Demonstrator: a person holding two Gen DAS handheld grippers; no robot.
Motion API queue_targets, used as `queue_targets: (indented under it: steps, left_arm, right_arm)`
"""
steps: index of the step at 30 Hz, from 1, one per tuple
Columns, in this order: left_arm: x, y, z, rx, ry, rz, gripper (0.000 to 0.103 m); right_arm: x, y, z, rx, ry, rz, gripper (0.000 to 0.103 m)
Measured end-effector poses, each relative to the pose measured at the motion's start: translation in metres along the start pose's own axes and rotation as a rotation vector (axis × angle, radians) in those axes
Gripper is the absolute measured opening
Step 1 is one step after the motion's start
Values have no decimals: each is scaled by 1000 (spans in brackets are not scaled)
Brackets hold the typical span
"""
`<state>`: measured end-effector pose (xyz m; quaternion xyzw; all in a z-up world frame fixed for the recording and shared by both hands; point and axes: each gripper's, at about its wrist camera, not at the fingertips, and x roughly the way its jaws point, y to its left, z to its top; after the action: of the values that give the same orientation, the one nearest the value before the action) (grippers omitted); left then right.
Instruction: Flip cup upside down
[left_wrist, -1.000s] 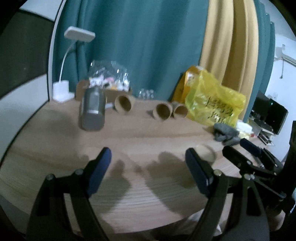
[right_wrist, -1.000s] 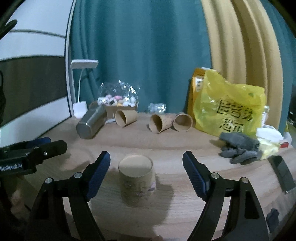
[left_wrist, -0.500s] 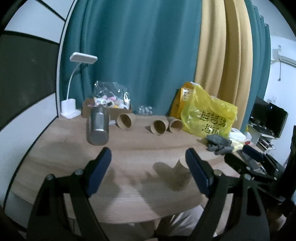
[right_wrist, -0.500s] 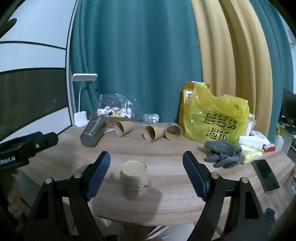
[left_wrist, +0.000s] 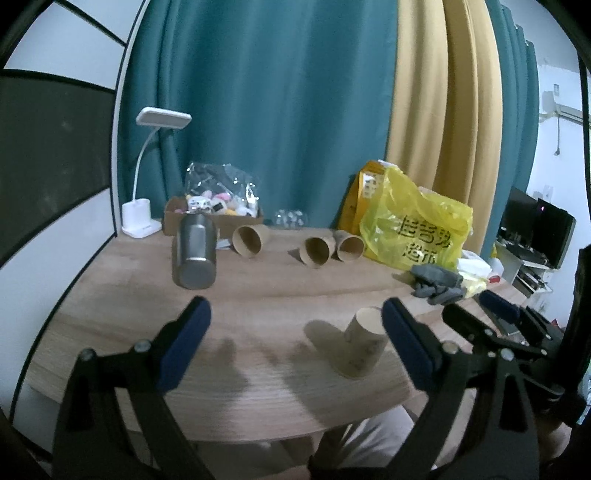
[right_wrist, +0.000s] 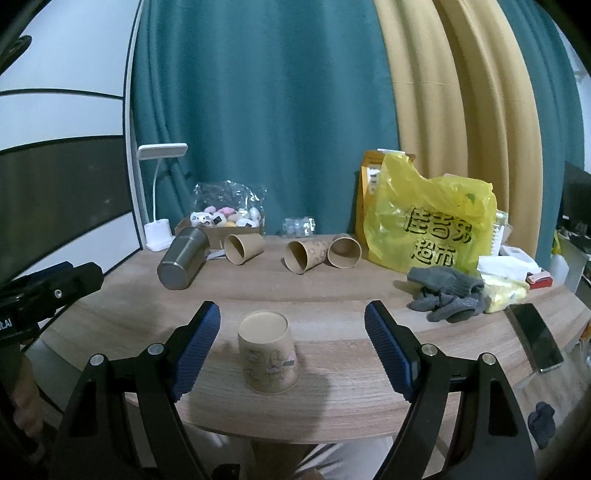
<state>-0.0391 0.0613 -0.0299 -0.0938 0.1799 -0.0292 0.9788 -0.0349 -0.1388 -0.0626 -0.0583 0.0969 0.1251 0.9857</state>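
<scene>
**Standing mouth-down: cup centred ahead of the right gripper**

Sitting on its wide rim near the front edge of the wooden table (right_wrist: 369, 295), the brown printed paper cup (right_wrist: 268, 354) has its closed base up and its long axis vertical. It lies between and just beyond the fingers of the right gripper (right_wrist: 291, 350), which is spread wide and empty. The left gripper (left_wrist: 295, 350), likewise released, sees the cup (left_wrist: 364, 343) off to its right, so the right is better placed.

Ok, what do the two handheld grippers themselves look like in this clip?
Both match: the left gripper and the right gripper have black angular frames with silver screws, and fingers faced with ribbed dark blue pads. White lettering, partly cut off, marks the left gripper's body at the right view's edge. No cables show.
</scene>
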Motion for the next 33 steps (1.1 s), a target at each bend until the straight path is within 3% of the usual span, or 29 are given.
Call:
queue_targets:
  steps: [33]
  left_arm:
    - [-1,1,-1,17,-7,16,95]
  right_arm:
    - [2,-1,0,0,12,5,83]
